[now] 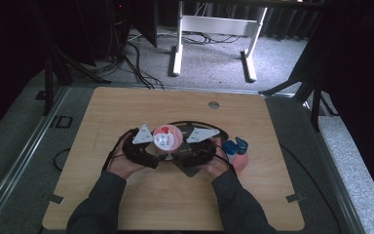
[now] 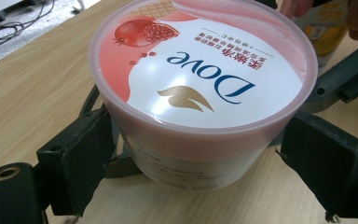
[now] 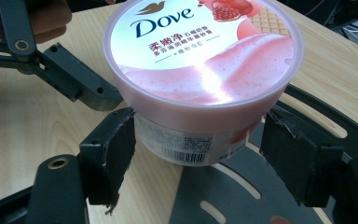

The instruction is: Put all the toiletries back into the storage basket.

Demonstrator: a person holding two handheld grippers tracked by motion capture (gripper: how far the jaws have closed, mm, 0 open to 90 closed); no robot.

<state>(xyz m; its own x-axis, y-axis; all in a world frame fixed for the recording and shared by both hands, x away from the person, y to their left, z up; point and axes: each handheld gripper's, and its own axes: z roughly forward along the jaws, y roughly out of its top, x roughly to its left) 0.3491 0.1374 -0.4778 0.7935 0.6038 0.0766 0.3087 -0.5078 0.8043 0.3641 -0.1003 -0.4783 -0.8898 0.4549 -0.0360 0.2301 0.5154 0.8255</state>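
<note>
A round Dove jar [image 1: 166, 137] with a pink and white lid stands at the table's middle, held between both hands. In the left gripper view the jar [image 2: 200, 79] sits between the jaws of my left gripper [image 2: 196, 163]. One pad touches the jar's wall, and a thin gap shows at the other pad [image 2: 326, 163]. In the right gripper view my right gripper [image 3: 198, 158] has both pads pressed against the jar's [image 3: 200, 60] lower wall, below the lid. From above, the left gripper [image 1: 152, 155] and right gripper [image 1: 181, 156] meet at the jar's near side.
A flat black slotted plate [image 3: 242, 196] lies under and beside the jar. A pink bottle with a blue cap [image 1: 236, 149] stands just right of the right hand. A yellow container [image 2: 328, 25] shows behind the jar. The wooden table [image 1: 126, 204] ends close to the person.
</note>
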